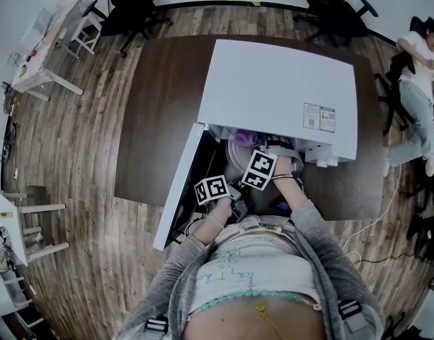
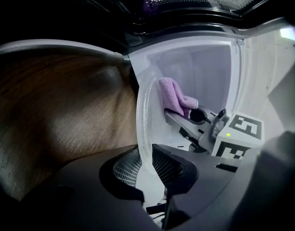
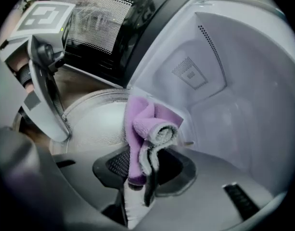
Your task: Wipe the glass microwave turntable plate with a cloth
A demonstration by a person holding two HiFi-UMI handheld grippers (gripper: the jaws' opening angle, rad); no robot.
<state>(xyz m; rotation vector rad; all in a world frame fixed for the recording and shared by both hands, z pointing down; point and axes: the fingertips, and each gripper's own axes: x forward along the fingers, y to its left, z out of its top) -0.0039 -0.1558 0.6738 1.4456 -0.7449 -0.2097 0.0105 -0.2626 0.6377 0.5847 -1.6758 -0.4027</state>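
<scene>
My left gripper [image 2: 148, 165] is shut on the rim of the clear glass turntable plate [image 2: 143, 114], which it holds on edge in front of the open microwave. In the right gripper view the plate's face [image 3: 92, 121] shows at the left, with the left gripper [image 3: 47, 110] clamped on its rim. There my right gripper [image 3: 145, 170] is shut on a folded purple cloth [image 3: 143, 129], and the cloth's bunched end sits at the plate's right side. From the left gripper view the cloth [image 2: 175, 96] shows just behind the plate. In the head view both grippers [image 1: 220, 192] [image 1: 261, 167] are at the oven's mouth.
The white microwave [image 1: 280, 94] stands on a dark brown table [image 1: 160, 119], its door [image 1: 180, 186] swung open to the left. The cavity's white wall [image 3: 229, 85] lies right of the cloth, and the door's mesh window [image 3: 101, 25] is above the plate. Office chairs and a seated person [image 1: 418, 83] surround the table.
</scene>
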